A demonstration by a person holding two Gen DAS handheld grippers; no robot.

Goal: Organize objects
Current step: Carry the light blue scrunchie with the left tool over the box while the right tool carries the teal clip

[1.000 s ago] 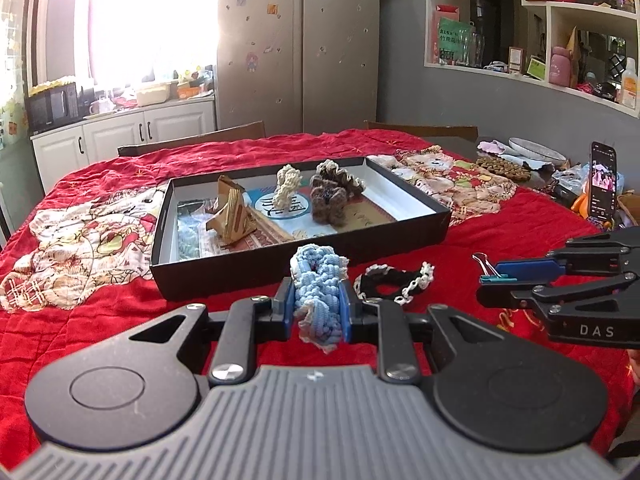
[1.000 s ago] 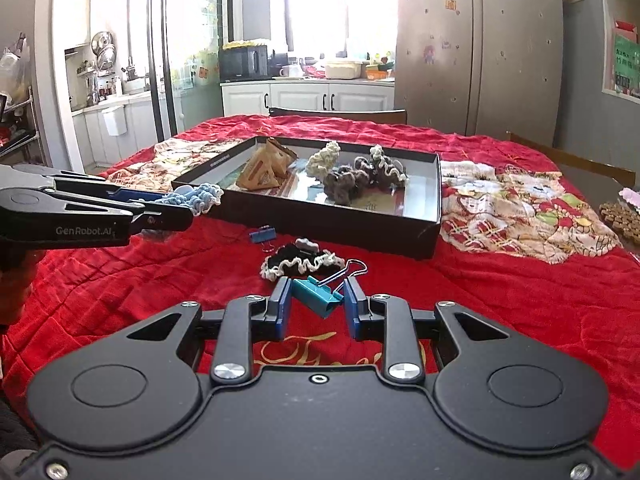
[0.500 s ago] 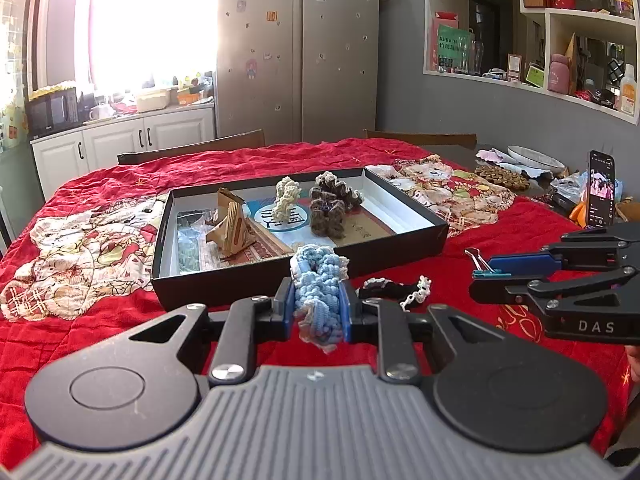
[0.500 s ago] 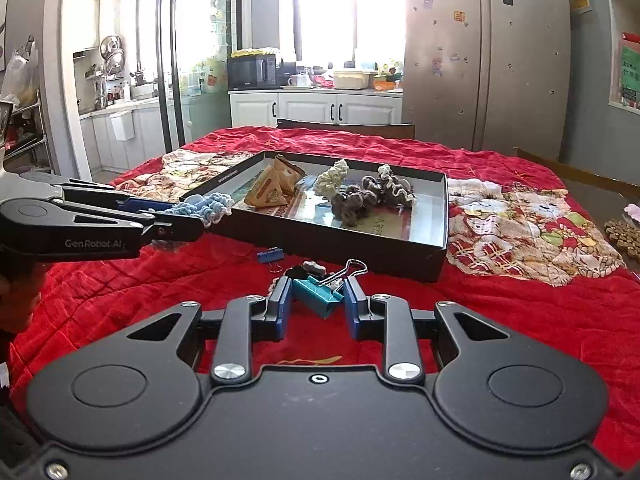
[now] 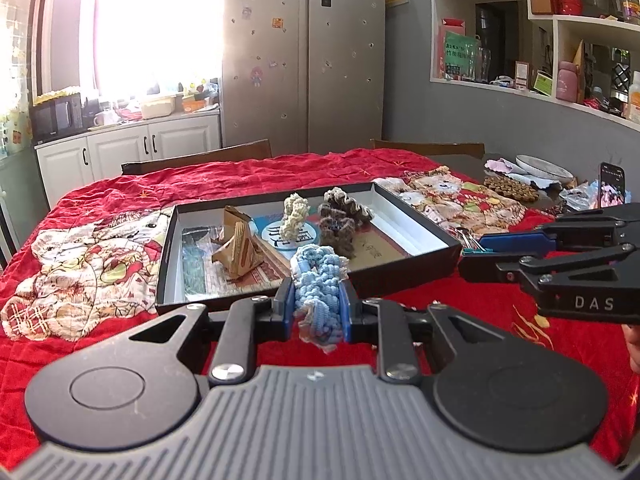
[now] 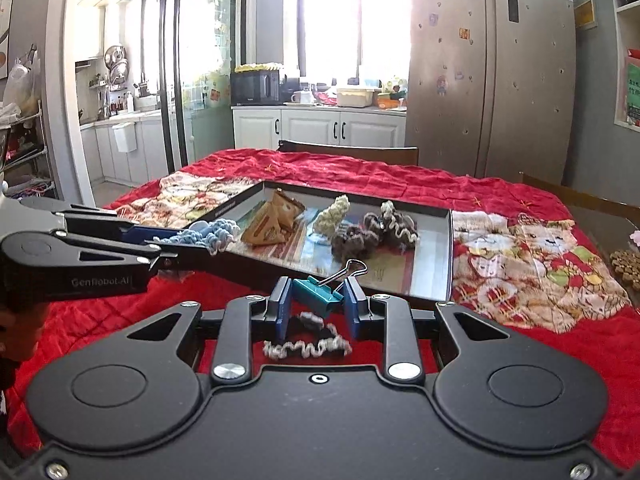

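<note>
My left gripper [image 5: 318, 304] is shut on a light blue crocheted scrunchie [image 5: 318, 280], held above the near wall of the black tray [image 5: 416, 220]. My right gripper [image 6: 317, 304] is shut on a teal binder clip [image 6: 318, 295] with wire handles, just short of the tray's near wall [image 6: 424, 292]. In the tray lie a tan folded paper piece [image 5: 236, 248], a cream scrunchie [image 5: 294, 216] and dark brown scrunchies [image 5: 344, 216]. A black-and-white scrunchie [image 6: 308, 342] lies on the red cloth under the right gripper. In the right wrist view the left gripper [image 6: 176, 248] shows at left with the blue scrunchie [image 6: 208, 236].
A red patterned cloth [image 5: 100, 264] covers the table. At the far right stand a phone [image 5: 612, 184], a plate [image 5: 544, 168] and a beaded mat [image 5: 508, 188]. Chair backs [image 5: 196, 158] line the far edge. A person's hand [image 6: 20, 332] shows at the left edge.
Both grippers have risen and moved toward the tray with their loads still held. The black-and-white scrunchie now sits beneath the right gripper instead of ahead of it.
</note>
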